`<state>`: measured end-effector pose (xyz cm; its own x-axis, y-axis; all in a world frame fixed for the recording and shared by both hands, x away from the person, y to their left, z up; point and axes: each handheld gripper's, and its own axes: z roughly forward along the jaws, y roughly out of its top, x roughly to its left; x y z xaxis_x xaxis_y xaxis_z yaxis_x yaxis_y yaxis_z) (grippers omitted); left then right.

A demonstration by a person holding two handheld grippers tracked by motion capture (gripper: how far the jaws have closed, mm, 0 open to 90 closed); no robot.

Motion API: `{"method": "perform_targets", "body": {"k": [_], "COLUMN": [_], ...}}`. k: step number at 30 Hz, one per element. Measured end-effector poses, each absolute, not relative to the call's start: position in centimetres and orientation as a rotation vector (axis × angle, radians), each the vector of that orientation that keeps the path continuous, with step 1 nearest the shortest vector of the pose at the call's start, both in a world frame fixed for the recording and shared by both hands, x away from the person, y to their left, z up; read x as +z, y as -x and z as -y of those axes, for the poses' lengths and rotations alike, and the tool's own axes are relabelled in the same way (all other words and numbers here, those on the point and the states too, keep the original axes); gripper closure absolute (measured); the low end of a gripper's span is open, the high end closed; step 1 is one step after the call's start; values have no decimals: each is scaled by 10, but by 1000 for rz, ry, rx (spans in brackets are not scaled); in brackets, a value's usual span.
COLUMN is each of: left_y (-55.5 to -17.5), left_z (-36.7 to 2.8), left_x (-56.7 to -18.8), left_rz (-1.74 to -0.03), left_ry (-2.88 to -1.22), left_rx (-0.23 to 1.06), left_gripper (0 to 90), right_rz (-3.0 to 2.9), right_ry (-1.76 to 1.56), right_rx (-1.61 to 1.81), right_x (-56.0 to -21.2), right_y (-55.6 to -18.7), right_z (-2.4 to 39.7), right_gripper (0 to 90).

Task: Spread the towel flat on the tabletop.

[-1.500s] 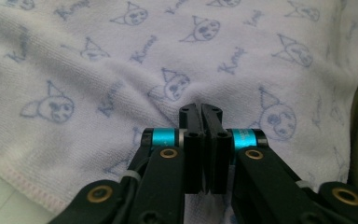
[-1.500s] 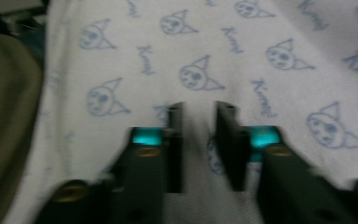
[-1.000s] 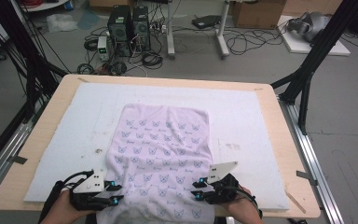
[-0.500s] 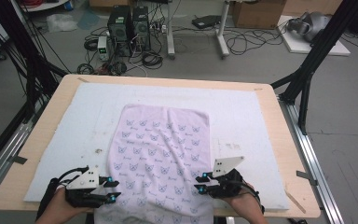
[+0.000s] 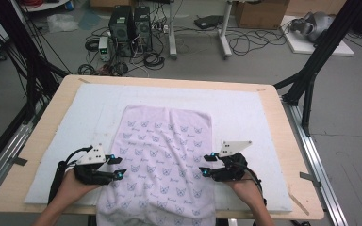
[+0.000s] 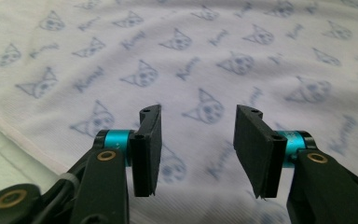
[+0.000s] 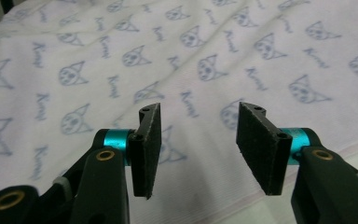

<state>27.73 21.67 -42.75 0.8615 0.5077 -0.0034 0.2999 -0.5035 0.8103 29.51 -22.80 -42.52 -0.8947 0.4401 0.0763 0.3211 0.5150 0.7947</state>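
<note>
A pale lilac towel (image 5: pixel 165 155) printed with blue cat faces lies flat on the white mat (image 5: pixel 70 127), its near end hanging over the table's front edge. My left gripper (image 5: pixel 118 167) is at the towel's left edge, pointing inward. Its jaws have just been opening and stand open over the cloth (image 6: pixel 205 60) with nothing between the pads (image 6: pixel 149 149). My right gripper (image 5: pixel 204 165) is over the towel's right edge, also pointing inward. Its jaws have just been opening too, and they stand open above the cloth (image 7: pixel 191 51) without gripping it.
The mat covers most of the wooden table (image 5: pixel 283 136). Black frame struts (image 5: pixel 311 75) rise at the right and left sides. Computer cases (image 5: pixel 129 23) and cables lie on the floor beyond the far edge.
Both hands have moved away from the front edge, farther up the table along the towel's sides. Both pairs of jaws stand wider apart than before.
</note>
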Motion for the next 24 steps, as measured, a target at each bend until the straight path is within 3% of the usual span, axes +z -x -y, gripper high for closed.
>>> {"method": "perform_targets", "body": {"k": [9,24], "left_y": [-307,-329], "left_z": [-218,-223], "left_x": [-427,-420], "left_rz": [-646,-699], "left_ry": [-2076,-2072], "left_rx": [348,348], "left_gripper": [476,493], "right_rz": [-2589,-2559], "right_ry": [-714,-708], "right_rx": [1319,1359], "right_x": [-429,-423], "right_y": [-326,-350], "right_z": [230,220], "right_gripper": [438,402]}}
